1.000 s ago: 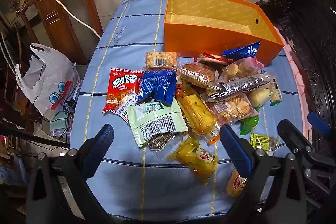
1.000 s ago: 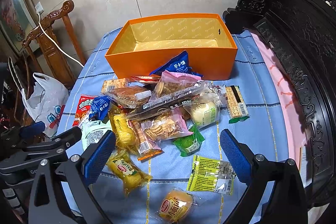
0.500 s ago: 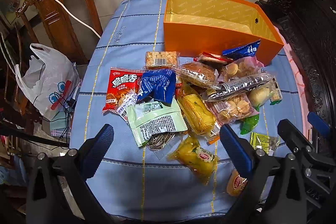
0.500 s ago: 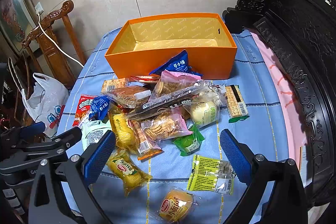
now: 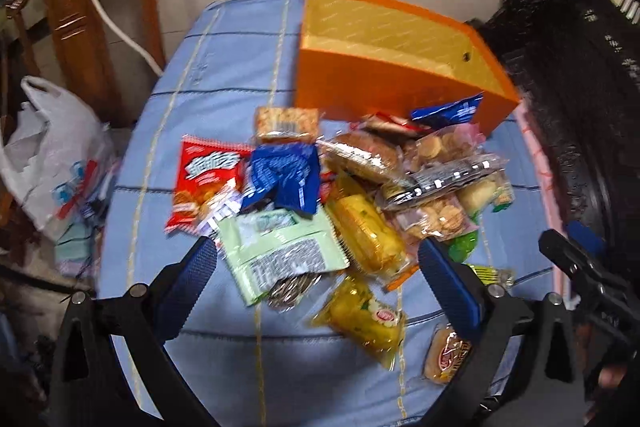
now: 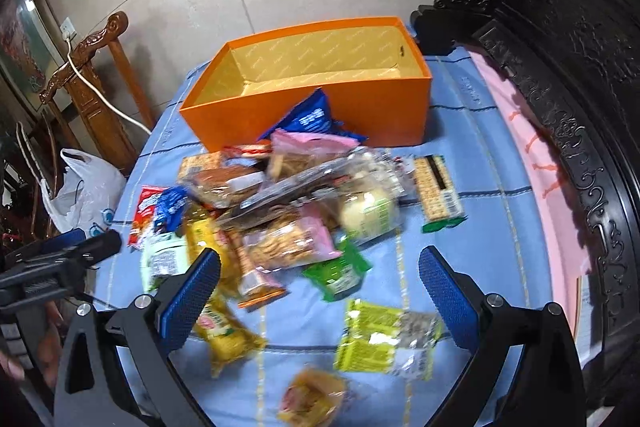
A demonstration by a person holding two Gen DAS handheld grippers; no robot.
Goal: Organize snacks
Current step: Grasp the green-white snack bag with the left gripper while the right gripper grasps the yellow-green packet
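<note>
Both grippers, left gripper (image 5: 316,259) and right gripper (image 6: 320,267), have dipped nearer the snack pile (image 6: 288,211), wide open and empty; pick near-edge packets first for the far orange box (image 6: 320,115).

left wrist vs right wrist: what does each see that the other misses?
Left wrist only: the red snack bag's full front and the pale green packet unobstructed. Right wrist only: the orange box's bare floor and the cracker pack with a green end. Both: the snack pile, blue checked tablecloth, wooden chair, white plastic bag, both hand-held grippers open.
</note>
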